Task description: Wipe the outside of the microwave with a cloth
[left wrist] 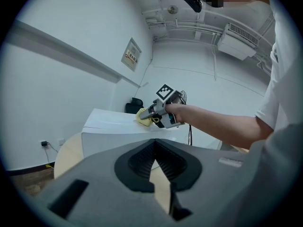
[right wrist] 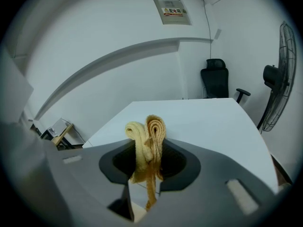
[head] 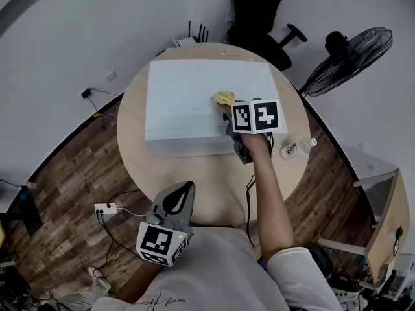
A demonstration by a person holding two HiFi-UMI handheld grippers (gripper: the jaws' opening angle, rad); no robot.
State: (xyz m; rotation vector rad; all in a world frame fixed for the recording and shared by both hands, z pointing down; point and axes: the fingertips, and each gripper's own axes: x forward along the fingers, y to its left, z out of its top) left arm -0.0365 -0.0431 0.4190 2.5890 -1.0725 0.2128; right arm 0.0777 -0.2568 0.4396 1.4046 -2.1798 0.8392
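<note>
The white microwave [head: 188,96] stands on a round wooden table [head: 214,180]. My right gripper [head: 229,107] is over its top, near the right front edge, shut on a folded yellow cloth [head: 224,98]. In the right gripper view the cloth [right wrist: 147,136] sticks up between the jaws of that gripper [right wrist: 148,174], above the microwave's white top [right wrist: 203,117]. The left gripper view shows the right gripper [left wrist: 149,115] pressing the cloth [left wrist: 142,115] on the microwave [left wrist: 109,126]. My left gripper [head: 183,190] hangs back at the table's near edge, holding nothing, jaws together [left wrist: 158,174].
A plastic bottle [head: 297,148] lies on the table right of the microwave. A black cable [head: 248,193] runs across the table's near side. A standing fan [head: 350,57] and a black office chair [head: 259,11] stand behind the table. A power strip [head: 105,208] lies on the wooden floor.
</note>
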